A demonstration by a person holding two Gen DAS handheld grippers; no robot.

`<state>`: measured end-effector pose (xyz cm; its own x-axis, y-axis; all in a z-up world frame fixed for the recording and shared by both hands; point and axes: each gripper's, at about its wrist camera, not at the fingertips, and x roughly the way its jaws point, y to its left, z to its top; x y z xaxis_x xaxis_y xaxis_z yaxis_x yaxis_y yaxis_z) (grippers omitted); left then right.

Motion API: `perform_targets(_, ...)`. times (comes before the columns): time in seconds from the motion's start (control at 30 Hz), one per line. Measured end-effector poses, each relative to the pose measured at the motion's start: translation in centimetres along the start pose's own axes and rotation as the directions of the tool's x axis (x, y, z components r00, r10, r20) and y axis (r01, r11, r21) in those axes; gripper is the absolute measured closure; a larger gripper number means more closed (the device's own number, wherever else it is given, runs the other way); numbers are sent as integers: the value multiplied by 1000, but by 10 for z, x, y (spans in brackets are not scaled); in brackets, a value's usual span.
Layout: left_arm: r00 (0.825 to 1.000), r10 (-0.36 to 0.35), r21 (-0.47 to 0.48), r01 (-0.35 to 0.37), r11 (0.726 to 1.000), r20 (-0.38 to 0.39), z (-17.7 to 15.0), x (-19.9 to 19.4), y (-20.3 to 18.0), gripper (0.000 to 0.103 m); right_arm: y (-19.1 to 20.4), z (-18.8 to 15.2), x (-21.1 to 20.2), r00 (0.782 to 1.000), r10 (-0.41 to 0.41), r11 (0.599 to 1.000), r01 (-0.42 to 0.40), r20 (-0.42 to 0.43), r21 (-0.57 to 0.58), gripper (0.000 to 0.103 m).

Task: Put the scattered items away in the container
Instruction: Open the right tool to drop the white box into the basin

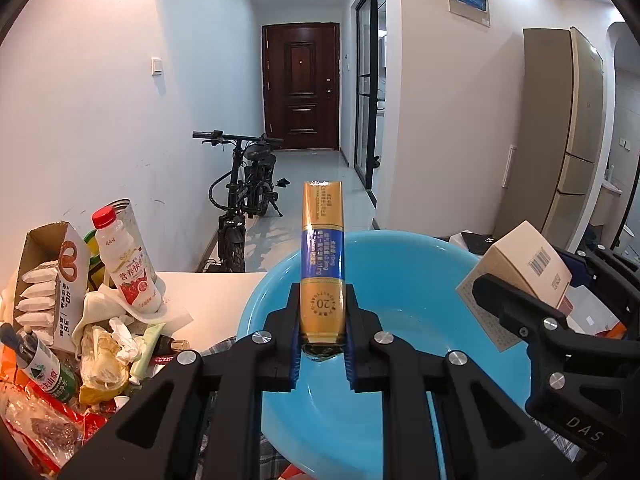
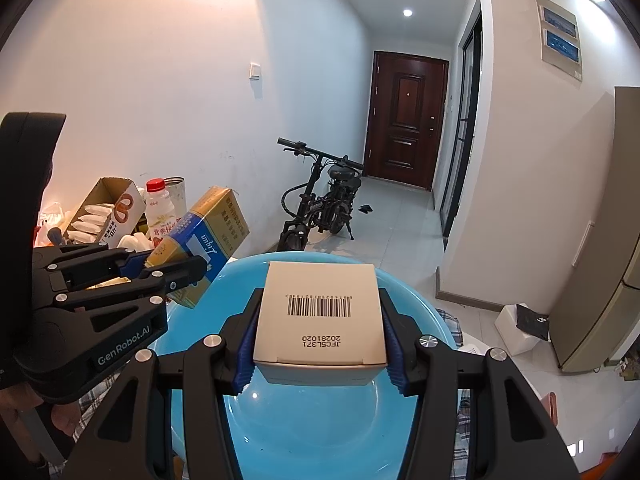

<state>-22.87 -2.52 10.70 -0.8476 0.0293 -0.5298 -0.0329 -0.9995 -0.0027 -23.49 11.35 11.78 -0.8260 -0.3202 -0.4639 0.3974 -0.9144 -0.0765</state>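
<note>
A blue plastic basin (image 1: 400, 280) (image 2: 312, 420) lies on the table under both grippers. My left gripper (image 1: 322, 344) is shut on a gold and blue cigarette pack (image 1: 322, 256), held edge-on above the basin's near left side. In the right wrist view that same pack (image 2: 208, 236) shows at the left, over the basin rim, in the left gripper (image 2: 168, 272). My right gripper (image 2: 320, 364) is shut on a beige cardboard box (image 2: 320, 312) with a barcode, held above the basin. The box (image 1: 524, 264) and right gripper (image 1: 504, 312) show at the right in the left wrist view.
A heap of scattered items lies on the table's left: a red-capped drink bottle (image 1: 128, 264), an open carton of white packets (image 1: 48, 280), crumpled tissue (image 1: 120, 336), a green bottle (image 1: 44, 368), a red snack bag (image 1: 36, 428). A bicycle (image 1: 244, 200) stands in the corridor beyond.
</note>
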Motion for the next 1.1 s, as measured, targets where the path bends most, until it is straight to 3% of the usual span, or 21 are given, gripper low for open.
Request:
perform_targets(0.4,1000,-7,-4,7,1000,-4,0,1,8,88,7,-3,7,1000,1,1000,-1,-23,-19,47)
perform_targets(0.47,1000,-2,-6,2,1000,-5,0,3,9,88,9,-4,8,1000,-16,1000,16,-21,-23,21)
perform_targets(0.53,1000,-6,-8,6,1000,-11,-1,5,10,88,9,-4,7,999,-52,998,52,-10,-28,14)
perform_targets(0.63,1000,-16,-7,16,1000,-14,-1,5,8,88,5,-3,5,999,-52,998,51,-12,-23,12)
perform_targets(0.73,1000,-19,-2,19,1000,-10,-1,4,7,88,2,-1,-1,996,-94,995,94,-1,-36,0)
perform_targets(1.1,999,-39,5,39,999,-23,-1,5,3,88,-5,5,-17,995,-95,995,96,22,-25,0)
